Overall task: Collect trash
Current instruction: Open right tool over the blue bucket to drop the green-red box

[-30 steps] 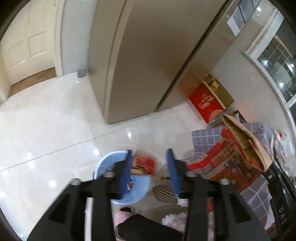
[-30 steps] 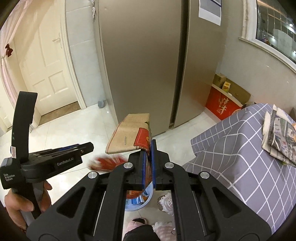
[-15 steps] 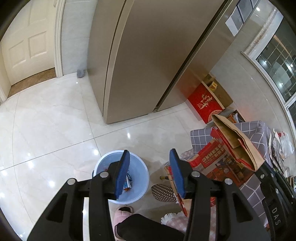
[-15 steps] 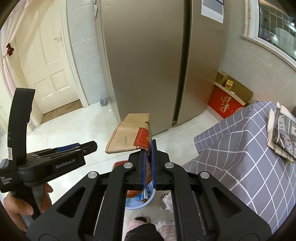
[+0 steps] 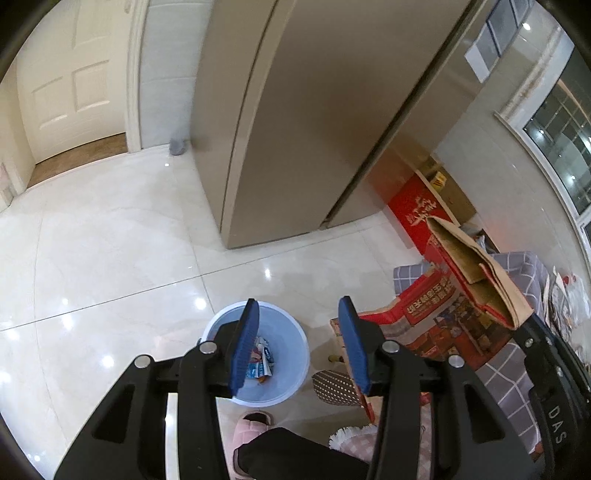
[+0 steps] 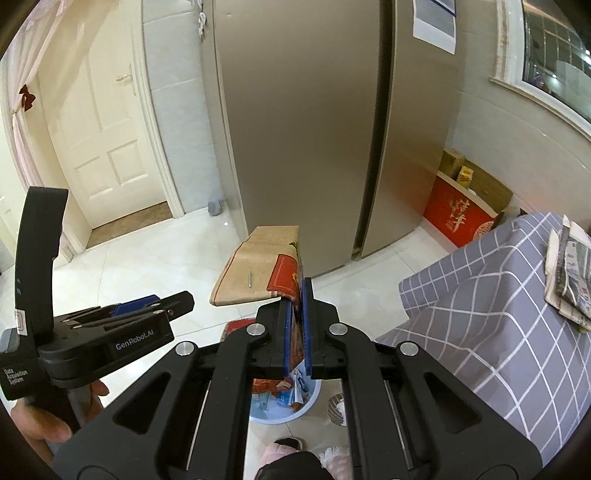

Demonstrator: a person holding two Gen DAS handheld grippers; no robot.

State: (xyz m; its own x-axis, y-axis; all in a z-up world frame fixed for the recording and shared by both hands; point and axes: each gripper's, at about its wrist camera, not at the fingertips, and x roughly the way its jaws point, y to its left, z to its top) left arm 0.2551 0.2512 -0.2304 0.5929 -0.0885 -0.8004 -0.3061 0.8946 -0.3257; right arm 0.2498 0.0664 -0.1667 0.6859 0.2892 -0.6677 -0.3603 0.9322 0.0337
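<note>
Tiled floor (image 5: 110,258): right gripper (image 6: 298,325) pinching flattened carton (image 6: 258,269) wider than bin (image 5: 291,354), may miss; left gripper (image 5: 299,347) spread, empty.

Tall bronze fridge (image 5: 295,122), two doors, centre back, on glossy white tile floor (image 5: 110,251). White panelled door (image 6: 107,147) at left, small grey doorstop (image 5: 177,147) by the wall between door and fridge. Paper sheet (image 6: 434,22) stuck on right fridge door. Red carton (image 6: 458,218) against right wall under window (image 6: 554,48), smaller boxes on top. Table with grey checked cloth (image 6: 491,314) at right, folded newspapers (image 6: 570,273) on far edge. Pink slipper (image 5: 251,428) and dotted slipper (image 5: 332,384) on floor near bottom.
</note>
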